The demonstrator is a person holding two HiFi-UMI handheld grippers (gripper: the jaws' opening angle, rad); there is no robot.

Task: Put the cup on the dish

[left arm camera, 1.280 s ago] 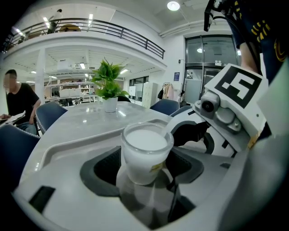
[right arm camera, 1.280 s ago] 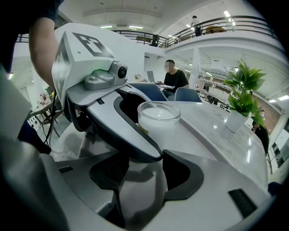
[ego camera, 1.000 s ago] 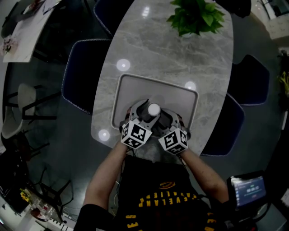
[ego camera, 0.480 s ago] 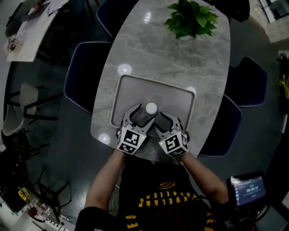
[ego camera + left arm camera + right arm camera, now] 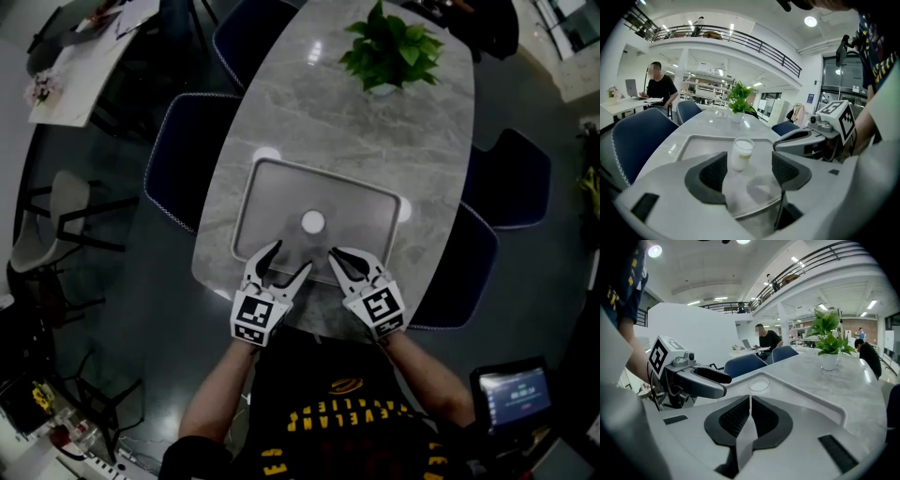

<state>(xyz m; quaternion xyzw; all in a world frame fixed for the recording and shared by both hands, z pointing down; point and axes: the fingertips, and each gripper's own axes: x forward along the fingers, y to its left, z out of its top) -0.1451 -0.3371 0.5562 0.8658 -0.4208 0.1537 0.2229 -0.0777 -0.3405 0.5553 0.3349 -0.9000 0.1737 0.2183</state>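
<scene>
A white cup (image 5: pixel 312 222) stands upright near the middle of the grey tray-like dish (image 5: pixel 253 187). It stands free, with no gripper touching it. My left gripper (image 5: pixel 278 262) is open at the tray's near edge. In the left gripper view the cup (image 5: pixel 740 153) stands a short way ahead of its spread, empty jaws (image 5: pixel 749 165). My right gripper (image 5: pixel 349 262) sits beside it at the near edge. Its jaws (image 5: pixel 749 416) are closing and stand almost together with nothing between them. Only the cup's rim (image 5: pixel 759 384) shows beyond them.
The tray lies on an oval marble table (image 5: pixel 375 122) with a potted plant (image 5: pixel 389 47) at its far end. Blue chairs (image 5: pixel 183 150) flank the table on both sides. A person (image 5: pixel 658 86) sits at a desk in the background.
Both grippers were held round the cup and have since drawn back toward me. The cup stays standing on the tray. The right jaws have come together.
</scene>
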